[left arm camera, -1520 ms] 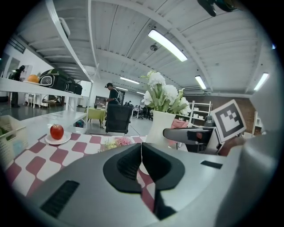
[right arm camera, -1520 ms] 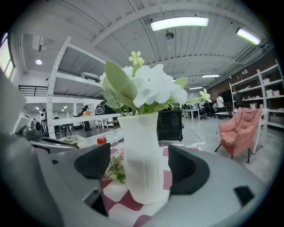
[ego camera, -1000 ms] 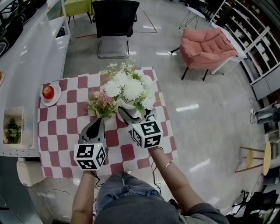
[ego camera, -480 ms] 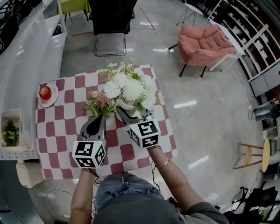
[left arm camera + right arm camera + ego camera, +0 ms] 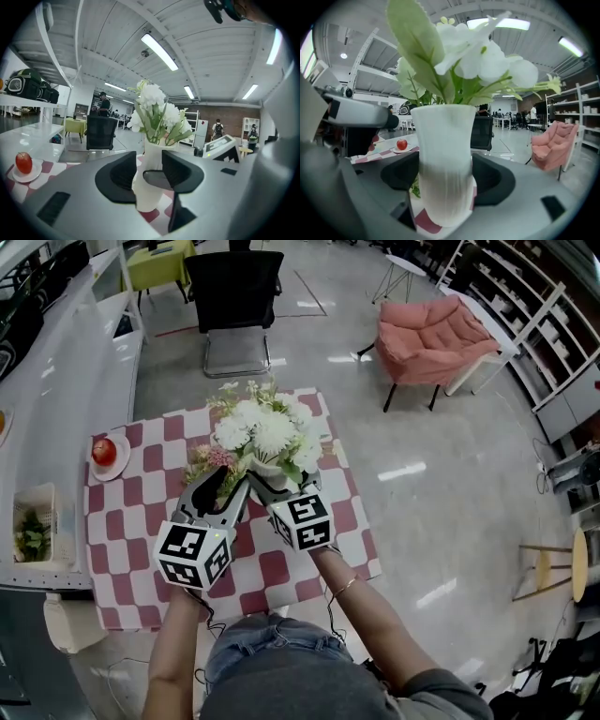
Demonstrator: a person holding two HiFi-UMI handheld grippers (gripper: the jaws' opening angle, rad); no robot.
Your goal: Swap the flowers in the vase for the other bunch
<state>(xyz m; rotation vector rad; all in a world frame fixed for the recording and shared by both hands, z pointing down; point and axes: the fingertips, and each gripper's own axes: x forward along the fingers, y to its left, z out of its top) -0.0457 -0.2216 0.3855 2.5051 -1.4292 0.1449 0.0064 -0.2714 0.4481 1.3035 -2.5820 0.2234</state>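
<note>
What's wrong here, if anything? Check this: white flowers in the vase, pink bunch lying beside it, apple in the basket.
The apple is not in the basket: it sits on a plate, as the head view shows. The white flowers are in the vase, and the pink bunch lies beside it.

An open-plan office: beyond the right claw (image 5: 445,178) stand a black office chair (image 5: 483,131) and distant desks (image 5: 506,121), a pink armchair (image 5: 553,140) and shelving (image 5: 587,112) to its right, strip lights (image 5: 497,22) overhead.
</note>
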